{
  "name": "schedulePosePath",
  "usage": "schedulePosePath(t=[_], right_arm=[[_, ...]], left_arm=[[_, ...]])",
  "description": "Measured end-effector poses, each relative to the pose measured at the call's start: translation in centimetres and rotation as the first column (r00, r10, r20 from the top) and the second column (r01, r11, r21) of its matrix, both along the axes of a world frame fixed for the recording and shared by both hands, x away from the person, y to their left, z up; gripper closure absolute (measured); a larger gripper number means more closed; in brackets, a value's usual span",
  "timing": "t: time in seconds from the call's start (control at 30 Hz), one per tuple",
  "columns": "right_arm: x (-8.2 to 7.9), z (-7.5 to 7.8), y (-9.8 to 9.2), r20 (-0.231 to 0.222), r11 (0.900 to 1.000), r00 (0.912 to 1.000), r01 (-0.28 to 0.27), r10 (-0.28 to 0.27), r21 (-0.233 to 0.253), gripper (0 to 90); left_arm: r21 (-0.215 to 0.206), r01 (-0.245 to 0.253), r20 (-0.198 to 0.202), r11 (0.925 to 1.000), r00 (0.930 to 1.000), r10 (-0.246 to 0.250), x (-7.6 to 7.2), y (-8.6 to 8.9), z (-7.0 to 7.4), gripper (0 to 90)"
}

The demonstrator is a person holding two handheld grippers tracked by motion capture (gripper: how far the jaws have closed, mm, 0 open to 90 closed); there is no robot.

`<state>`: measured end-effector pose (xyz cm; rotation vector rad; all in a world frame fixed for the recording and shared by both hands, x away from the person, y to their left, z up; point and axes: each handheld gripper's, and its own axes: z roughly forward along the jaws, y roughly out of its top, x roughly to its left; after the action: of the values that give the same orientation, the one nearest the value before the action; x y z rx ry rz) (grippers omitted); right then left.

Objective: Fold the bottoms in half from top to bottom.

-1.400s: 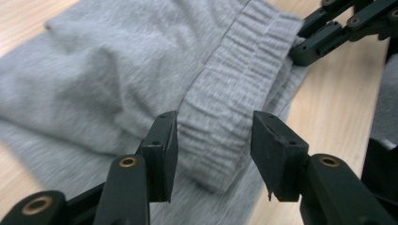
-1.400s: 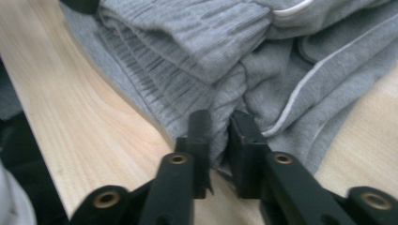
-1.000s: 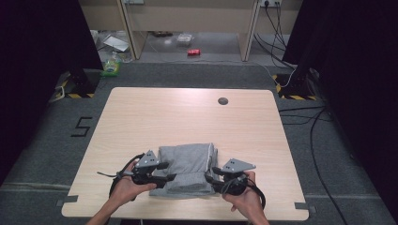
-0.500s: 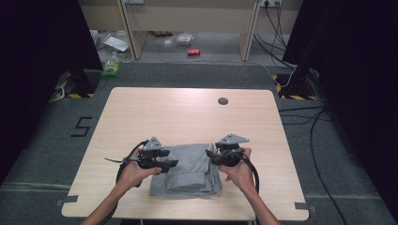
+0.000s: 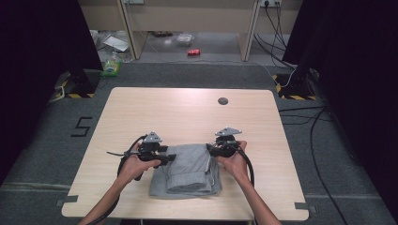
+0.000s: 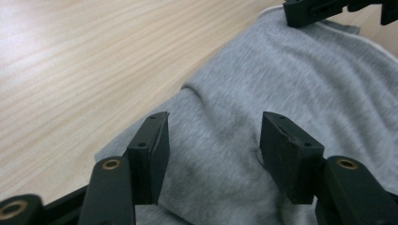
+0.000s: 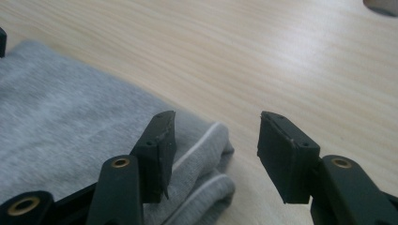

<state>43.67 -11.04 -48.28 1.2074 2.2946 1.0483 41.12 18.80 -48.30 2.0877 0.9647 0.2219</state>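
1. The folded grey garment [image 5: 187, 171] lies in the lower centre of the high view, on the near part of the wooden table [image 5: 187, 112], with its long axis running from the near table edge toward the far one.
2. My left tongs [image 5: 162, 157] sit at the garment's upper left corner in that view; my right tongs [image 5: 213, 150] sit at its upper right corner. The cloth thus lies between the two tools and extends from them toward the bottom of the frame.
3. In the left gripper view, my left tongs [image 6: 213, 140] are released, jaws spread wide with grey cloth [image 6: 291, 89] beneath and between them, nothing pinched.
4. In the right gripper view, my right tongs [image 7: 213, 143] are also released. The garment's layered edge [image 7: 206, 154] lies under the left jaw in the lower left of the frame, bare table under the right jaw.
5. Judgement: both hands are about equally near. The right tongs straddle the edge more squarely, so a small shift toward the cloth would seat it.
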Motion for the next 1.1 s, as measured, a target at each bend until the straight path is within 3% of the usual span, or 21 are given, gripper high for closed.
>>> schedulePosePath(t=[0.2,0.27,0.47,0.7,0.87,1.1], right_arm=[[0.1,-1.2,-0.7,-0.029,0.999,0.9994,0.017,-0.018,-0.029,48.3],[0.1,-1.3,-0.9,-0.033,1.0,0.9993,0.018,-0.018,-0.014,48.4],[-0.2,-1.1,-1.1,-0.039,1.0,0.999,0.022,-0.022,-0.001,46.8],[-1.6,0.9,-1.2,-0.006,0.997,0.9998,-0.02,0.02,0.07,41.3],[-2.9,1.3,-0.7,-0.001,0.997,0.9981,-0.062,0.062,0.043,40.2],[-3.0,0.8,-0.8,-0.011,0.998,0.9981,-0.06,0.061,0.02,39.5]], left_arm=[[0.1,0.024,-0.021,0.9947,0.9995,-0.022,0.6,0.3,-1.9,45.9],[0.077,0.026,-0.023,0.9967,0.9995,-0.024,0.8,0.6,-2.2,47.1],[0.082,0.032,-0.017,0.9961,0.9994,-0.031,0.6,0.8,-1.7,46.3],[0.049,0.035,0.002,0.9982,0.9994,-0.035,0.1,1.2,-0.3,42.7],[0.049,0.032,-0.001,0.9983,0.9995,-0.032,-0.2,1.6,-0.2,42.0],[0.046,0.025,-0.003,0.9987,0.9997,-0.024,-0.1,2.0,-0.3,41.5]])
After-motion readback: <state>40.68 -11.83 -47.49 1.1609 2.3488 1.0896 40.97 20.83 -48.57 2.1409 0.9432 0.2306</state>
